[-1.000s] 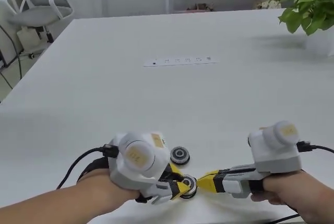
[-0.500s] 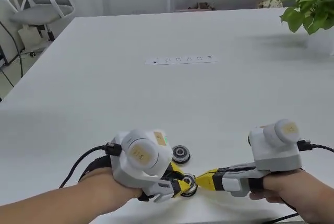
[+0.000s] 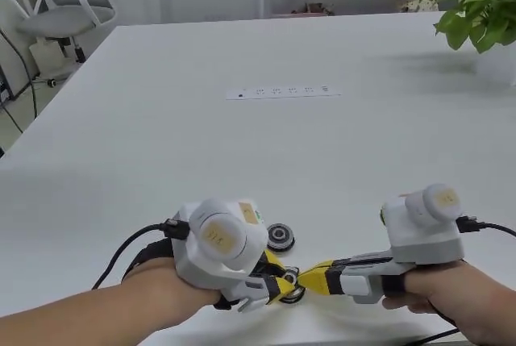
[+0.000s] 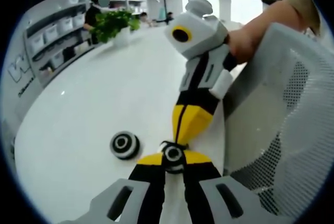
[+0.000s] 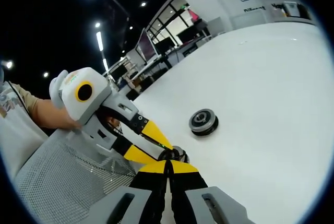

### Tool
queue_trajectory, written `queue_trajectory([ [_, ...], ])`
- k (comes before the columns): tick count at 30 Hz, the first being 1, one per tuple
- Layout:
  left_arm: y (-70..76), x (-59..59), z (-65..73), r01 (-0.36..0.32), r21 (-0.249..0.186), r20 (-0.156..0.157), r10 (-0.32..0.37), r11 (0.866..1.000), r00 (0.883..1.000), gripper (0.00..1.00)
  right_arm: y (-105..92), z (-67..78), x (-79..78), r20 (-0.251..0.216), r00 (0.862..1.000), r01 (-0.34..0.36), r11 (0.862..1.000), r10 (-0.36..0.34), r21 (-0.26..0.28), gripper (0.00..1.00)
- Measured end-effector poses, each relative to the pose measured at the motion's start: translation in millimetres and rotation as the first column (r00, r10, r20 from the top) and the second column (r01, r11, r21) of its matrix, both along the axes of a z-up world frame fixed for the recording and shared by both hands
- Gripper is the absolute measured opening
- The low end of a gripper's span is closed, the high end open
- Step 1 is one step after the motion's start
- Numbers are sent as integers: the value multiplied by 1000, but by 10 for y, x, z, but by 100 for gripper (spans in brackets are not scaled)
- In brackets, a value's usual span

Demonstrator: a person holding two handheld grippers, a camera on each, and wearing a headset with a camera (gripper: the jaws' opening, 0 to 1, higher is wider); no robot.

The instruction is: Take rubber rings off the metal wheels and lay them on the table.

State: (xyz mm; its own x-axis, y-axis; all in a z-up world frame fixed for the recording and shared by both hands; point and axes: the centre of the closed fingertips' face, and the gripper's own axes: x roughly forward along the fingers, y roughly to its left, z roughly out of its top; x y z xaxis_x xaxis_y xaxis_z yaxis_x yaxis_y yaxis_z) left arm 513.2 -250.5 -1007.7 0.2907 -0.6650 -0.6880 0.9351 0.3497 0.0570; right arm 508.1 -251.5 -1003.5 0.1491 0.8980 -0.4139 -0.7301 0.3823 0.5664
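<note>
Little has changed in the past second. The left hand-held gripper [image 3: 282,285] remains clamped on one wheel [image 4: 173,155], just on the person's side of the loose wheel [image 3: 280,236]. The right hand-held gripper [image 3: 306,281], jaws pressed together, has edged up to the held wheel's rim. Removal is judged unfinished.

Count on the surface [image 3: 242,160]: two wheels and two hand-held grippers.

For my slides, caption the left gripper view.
Left hand-held gripper holds metal wheel, right hand-held gripper at it, second wheel nearby.
</note>
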Motion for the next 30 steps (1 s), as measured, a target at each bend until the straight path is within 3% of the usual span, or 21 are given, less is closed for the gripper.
queue_trajectory([
  [16, 3, -2, 2, -2, -1, 1, 2, 1000, 1000, 12, 5, 19, -8, 4, 1000, -3, 1000, 3, 6, 0],
  [30, 2, -6, -1, -2, -3, 1, 2, 1000, 1000, 12, -4, 53, -14, -28, 1000, 15, 999, -14, 46, 0],
])
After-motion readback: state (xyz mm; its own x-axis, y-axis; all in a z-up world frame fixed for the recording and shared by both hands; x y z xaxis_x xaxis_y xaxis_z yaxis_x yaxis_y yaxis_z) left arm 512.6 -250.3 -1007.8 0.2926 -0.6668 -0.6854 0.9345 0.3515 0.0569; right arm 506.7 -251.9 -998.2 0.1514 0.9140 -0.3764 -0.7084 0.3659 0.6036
